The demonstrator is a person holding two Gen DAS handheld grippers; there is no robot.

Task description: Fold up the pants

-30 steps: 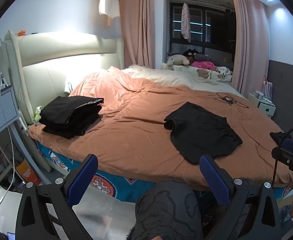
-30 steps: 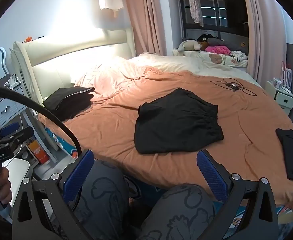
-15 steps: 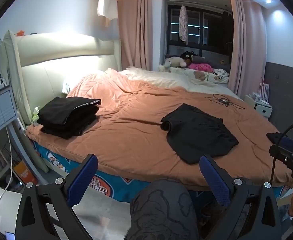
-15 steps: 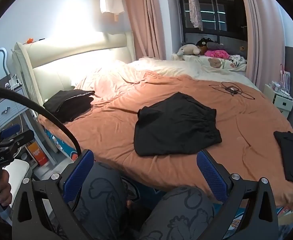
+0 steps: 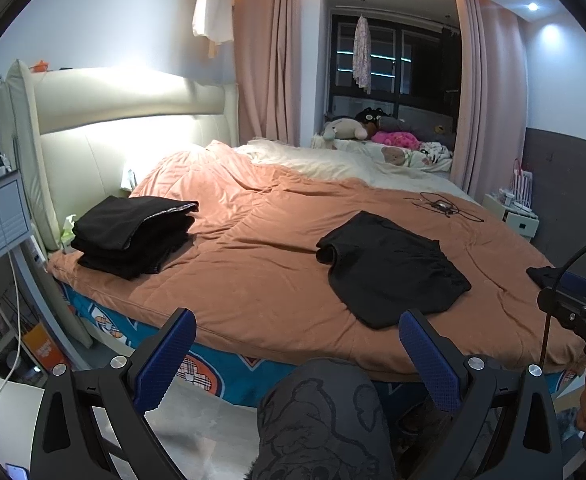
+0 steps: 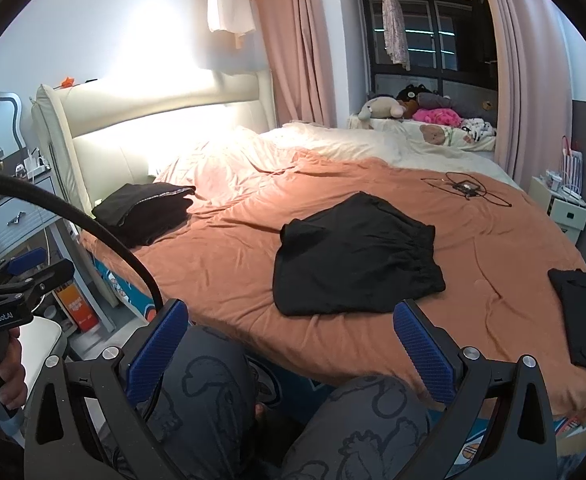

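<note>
A pair of black pants [image 5: 389, 268] lies spread flat on the orange bedcover [image 5: 253, 264], right of the middle; it also shows in the right wrist view [image 6: 353, 256]. My left gripper [image 5: 297, 360] is open and empty, held off the near edge of the bed, above the person's knee. My right gripper [image 6: 289, 348] is open and empty too, also short of the bed's near edge. Both are well apart from the pants.
A stack of folded black clothes [image 5: 133, 232] sits at the bed's left near corner by the headboard [image 5: 113, 120]. Another folded black piece [image 6: 585, 320] lies at the right edge. A cable and device [image 5: 441, 206] lie farther back. Nightstands flank the bed; plush toys sit by the window.
Both grippers have tilted up slightly, so the bed sits a little lower in both views. The pants have not moved. Jaws stay open.
</note>
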